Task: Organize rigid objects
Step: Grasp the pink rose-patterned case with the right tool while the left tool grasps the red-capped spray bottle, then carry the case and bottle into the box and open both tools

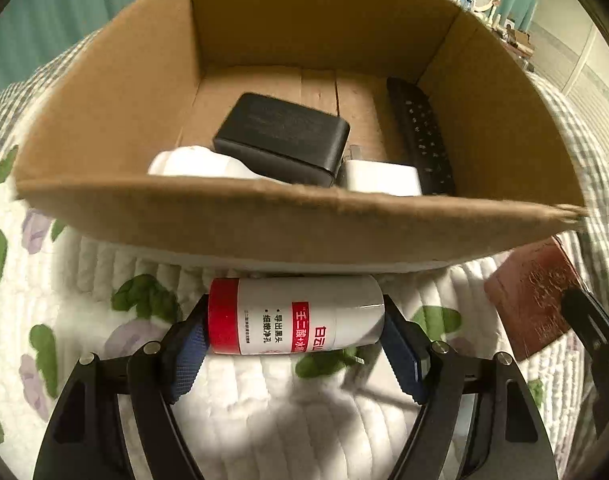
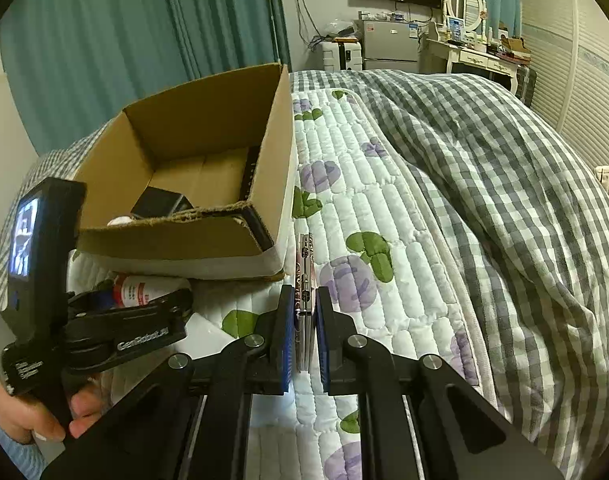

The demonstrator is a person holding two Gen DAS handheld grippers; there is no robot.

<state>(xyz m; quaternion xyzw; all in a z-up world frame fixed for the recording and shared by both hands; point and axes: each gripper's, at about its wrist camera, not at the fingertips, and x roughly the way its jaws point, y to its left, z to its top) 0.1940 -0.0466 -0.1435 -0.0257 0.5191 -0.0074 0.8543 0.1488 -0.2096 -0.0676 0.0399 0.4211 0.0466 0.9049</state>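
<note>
left gripper (image 1: 294,326) is clamped end-to-end on a white bottle with red cap (image 1: 294,314), held sideways just before the cardboard box (image 1: 264,224) on the floral quilt (image 1: 84,280). inside the box a black adapter (image 1: 282,138), white charger (image 1: 380,178) and black remote (image 1: 420,132) are seen. right gripper (image 2: 304,322) is closed on a thin red case (image 2: 304,280), held edge-on beside the box's right wall.
</note>
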